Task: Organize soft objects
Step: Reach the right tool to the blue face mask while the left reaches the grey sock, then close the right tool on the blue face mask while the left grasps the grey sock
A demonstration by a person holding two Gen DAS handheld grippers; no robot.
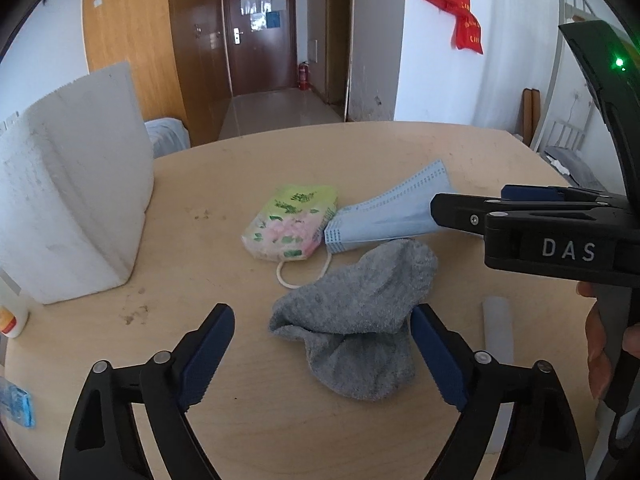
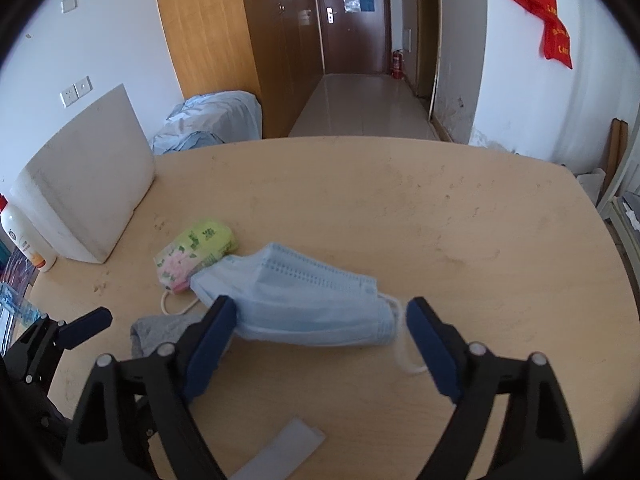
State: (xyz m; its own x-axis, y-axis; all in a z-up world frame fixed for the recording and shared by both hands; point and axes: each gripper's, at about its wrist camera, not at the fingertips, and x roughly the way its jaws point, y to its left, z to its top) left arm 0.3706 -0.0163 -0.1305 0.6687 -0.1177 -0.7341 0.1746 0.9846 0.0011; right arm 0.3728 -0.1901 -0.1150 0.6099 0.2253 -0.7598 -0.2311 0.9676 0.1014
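A crumpled grey cloth (image 1: 360, 312) lies on the wooden table (image 1: 240, 168), between the spread fingers of my left gripper (image 1: 324, 344). The right pad sits against the cloth's edge and the left pad stands apart from it, so this gripper is open. A stack of pale blue face masks (image 2: 304, 300) lies between the fingers of my right gripper (image 2: 320, 332), which is open too. The masks' left end rests on a green and pink tissue pack (image 2: 196, 252). The grey cloth (image 2: 160, 332) shows partly behind the right gripper's left finger.
A white foam box (image 1: 72, 208) stands at the table's left, with a white bottle (image 2: 28, 240) beside it. A flat grey strip (image 2: 280, 452) lies near the front edge. In the left wrist view the right gripper (image 1: 472, 204) reaches in from the right over the masks (image 1: 392, 212).
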